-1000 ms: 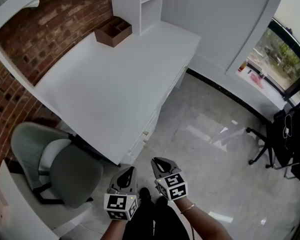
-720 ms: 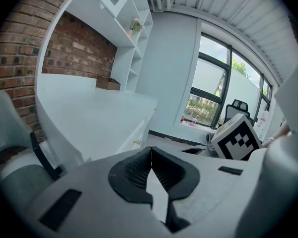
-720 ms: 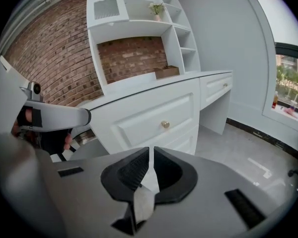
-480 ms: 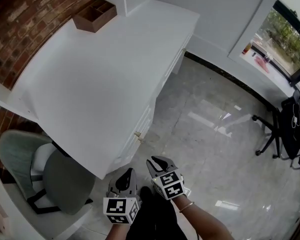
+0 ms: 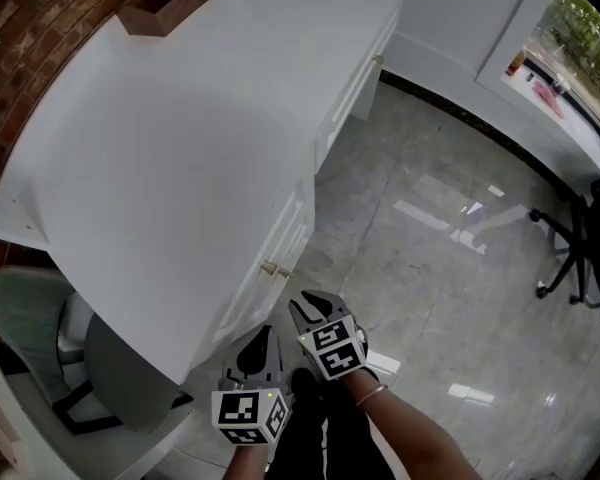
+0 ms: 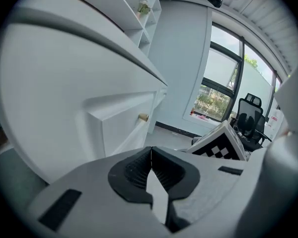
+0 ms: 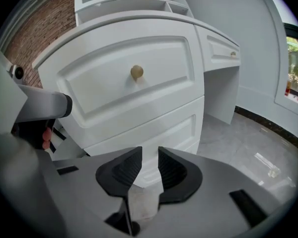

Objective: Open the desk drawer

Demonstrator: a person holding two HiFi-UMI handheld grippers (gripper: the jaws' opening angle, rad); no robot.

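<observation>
The white desk [image 5: 180, 138] has a drawer front [image 7: 129, 83] with a round brass knob [image 7: 136, 72], also seen as knob [image 5: 270, 269] in the head view and knob [image 6: 143, 117] in the left gripper view. My right gripper [image 7: 150, 153] faces that drawer from a short way off, below the knob; its jaws are opening with nothing between them. It shows in the head view as the right gripper [image 5: 310, 308]. My left gripper [image 6: 151, 150] is shut and empty, beside the desk's corner, seen as the left gripper [image 5: 258, 343] from above.
A second drawer front [image 7: 154, 133] lies below the knobbed one, and a further drawer with a handle [image 7: 232, 54] is to the right. A grey chair [image 5: 40, 328] stands left of the desk. A black office chair [image 5: 580, 258] stands at the right on the tiled floor.
Both grippers have sunk and come closer to the desk's drawer front. The right gripper's jaws have parted.
</observation>
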